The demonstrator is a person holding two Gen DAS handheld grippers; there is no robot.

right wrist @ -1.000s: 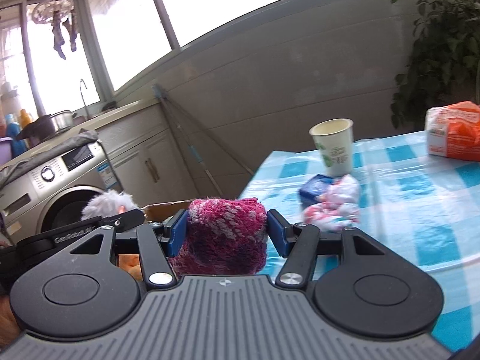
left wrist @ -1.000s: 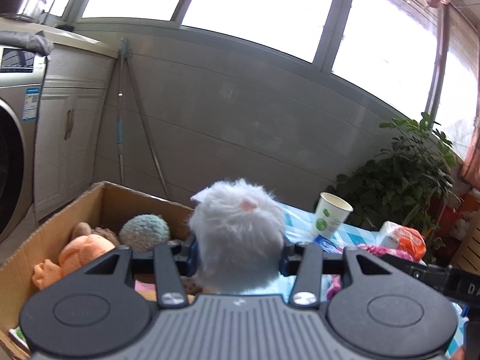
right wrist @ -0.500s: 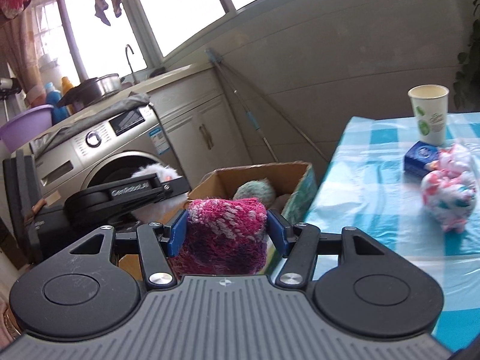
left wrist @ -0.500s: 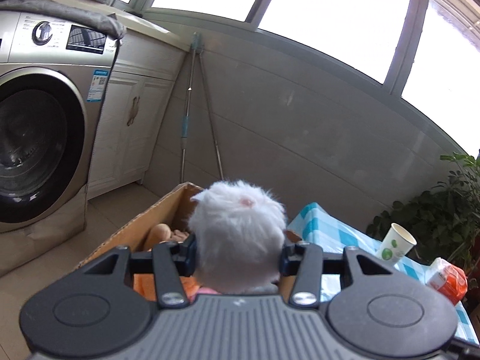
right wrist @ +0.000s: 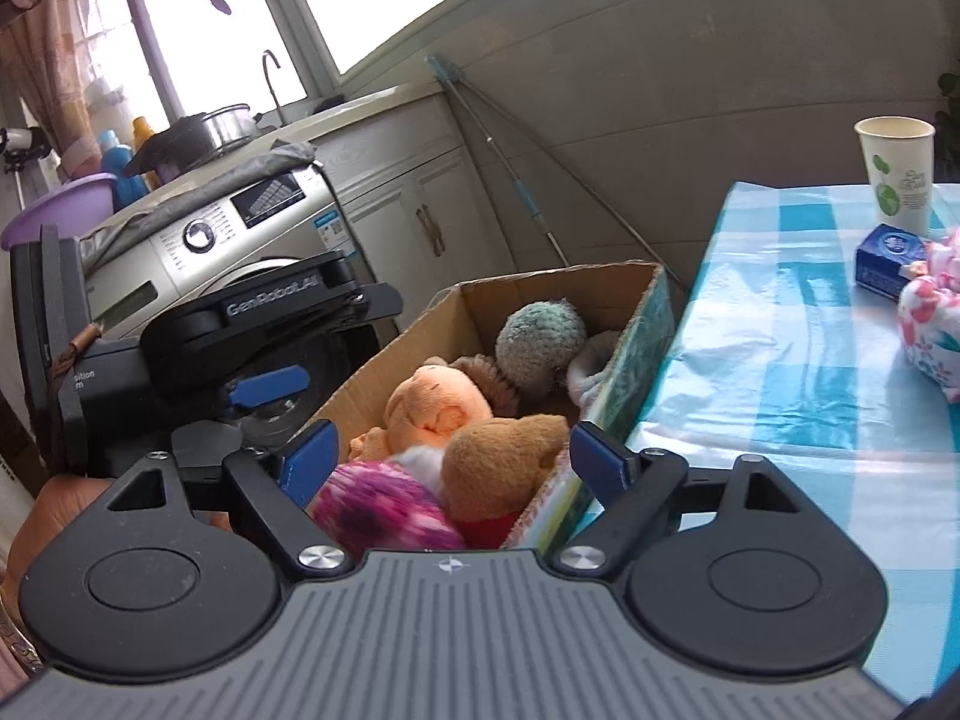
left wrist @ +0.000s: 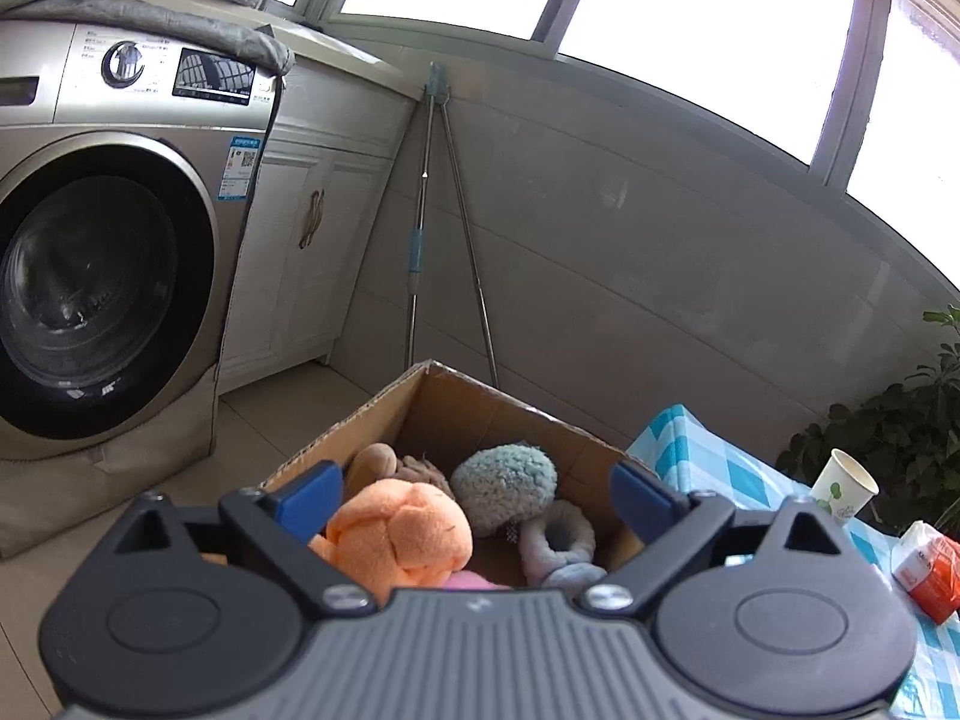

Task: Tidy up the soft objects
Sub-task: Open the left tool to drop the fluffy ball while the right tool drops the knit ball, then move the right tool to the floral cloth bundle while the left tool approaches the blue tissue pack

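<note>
Hovering over the near end of the open brown cardboard box point(right wrist: 540, 282), the right tool point(right wrist: 453, 459) has its blue-padded jaws spread wide apart and grips nothing. Directly beyond those jaws, a fuzzy magenta-and-pink knitted soft ball point(right wrist: 378, 510) rests at the near end of the box, touching a tan plush toy point(right wrist: 504, 462); a tuft of white fur point(right wrist: 423, 456) shows between them.

The left tool point(left wrist: 477, 498) likewise has its jaws spread apart and empty, positioned above the box from the side opposite the counter. Inside the box, an orange knotted plush toy point(left wrist: 399, 534) lies nearest in the left wrist view. Beyond it sit a round grey-green fuzzy ball point(left wrist: 504, 480) and a pale grey rope ring point(left wrist: 558, 534), both near the far wall.

The box stands just beside the counter covered in blue-and-white checked cloth point(right wrist: 798, 360). On that counter rest a floral pink-and-white soft bundle point(right wrist: 933, 330), a small blue carton point(right wrist: 888, 258) and a white paper cup point(right wrist: 897, 171).
</note>
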